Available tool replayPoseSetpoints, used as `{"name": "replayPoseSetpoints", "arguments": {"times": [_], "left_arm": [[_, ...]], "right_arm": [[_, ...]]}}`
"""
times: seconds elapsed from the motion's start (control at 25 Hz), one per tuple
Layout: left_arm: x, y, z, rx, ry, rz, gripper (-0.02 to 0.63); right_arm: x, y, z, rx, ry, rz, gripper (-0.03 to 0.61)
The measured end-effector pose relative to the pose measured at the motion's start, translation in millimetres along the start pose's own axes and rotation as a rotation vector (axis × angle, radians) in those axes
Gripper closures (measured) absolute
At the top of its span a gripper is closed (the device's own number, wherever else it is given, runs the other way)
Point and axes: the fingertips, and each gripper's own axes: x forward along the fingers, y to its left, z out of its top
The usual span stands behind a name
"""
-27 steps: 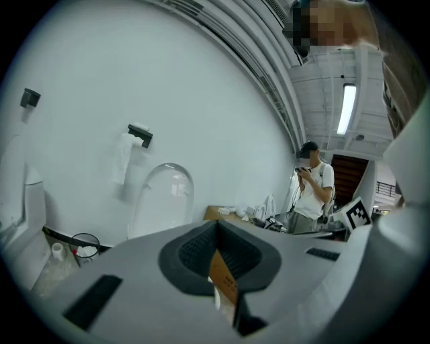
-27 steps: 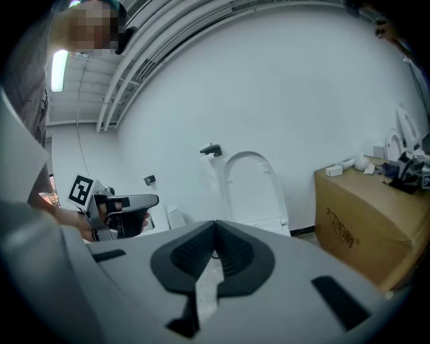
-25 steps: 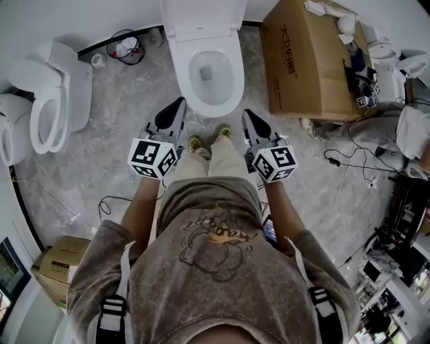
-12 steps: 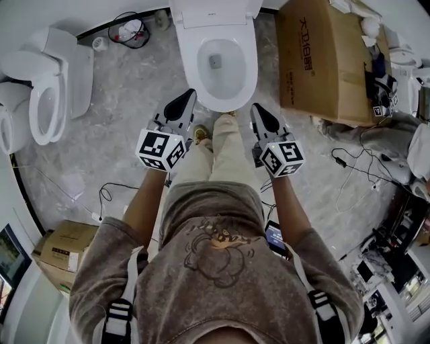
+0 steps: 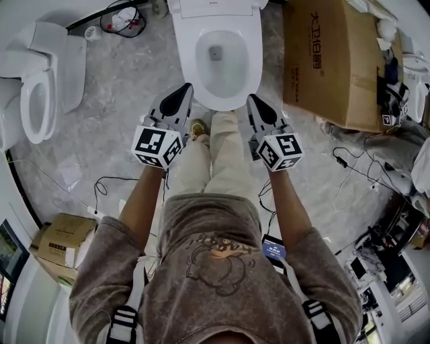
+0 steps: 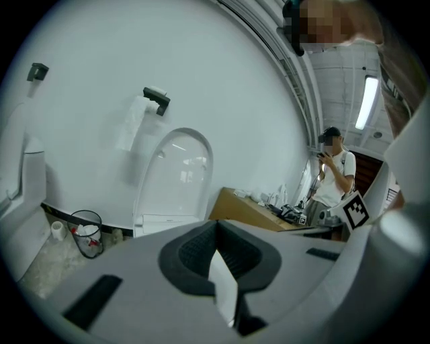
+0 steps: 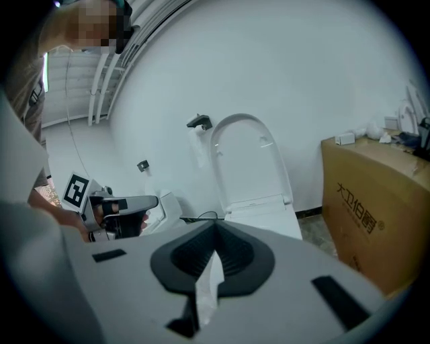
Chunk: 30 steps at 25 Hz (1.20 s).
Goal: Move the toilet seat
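Note:
A white toilet (image 5: 216, 84) stands at the top centre of the head view, its bowl uncovered. In both gripper views the lid (image 6: 176, 176) (image 7: 250, 161) stands upright against the wall; I cannot tell whether the seat ring is raised with it. My left gripper (image 5: 185, 90) is shut and empty, its tip just left of the bowl's front rim. My right gripper (image 5: 250, 100) is shut and empty too, just right of that rim. The closed jaws of the left gripper (image 6: 216, 227) and the right gripper (image 7: 215, 230) point toward the toilet without touching it.
A large cardboard box (image 5: 330, 64) stands right of the toilet. Another toilet (image 5: 40, 87) sits at the left, a wire bin (image 5: 125, 19) behind it. Cables (image 5: 356, 171) trail over the floor at right. A small box (image 5: 57, 243) lies lower left. A person (image 6: 334, 176) stands at the back.
Both grippers have sunk and moved forward together, now flanking the bowl's front rim. Their jaws stayed shut.

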Motion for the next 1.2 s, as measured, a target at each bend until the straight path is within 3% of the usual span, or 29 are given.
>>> {"name": "replayPoseSetpoints", "arguments": {"times": [0.88,1.2], "left_arm": [[48,32,-112,-0.038,0.074,0.005,0.605],[52,34,-135,-0.032,0.088,0.011,0.604]], "right_arm": [[55,-52,-92,0.035,0.068,0.002,0.58],[59,-59,-111,0.048,0.066,-0.001,0.578]]}}
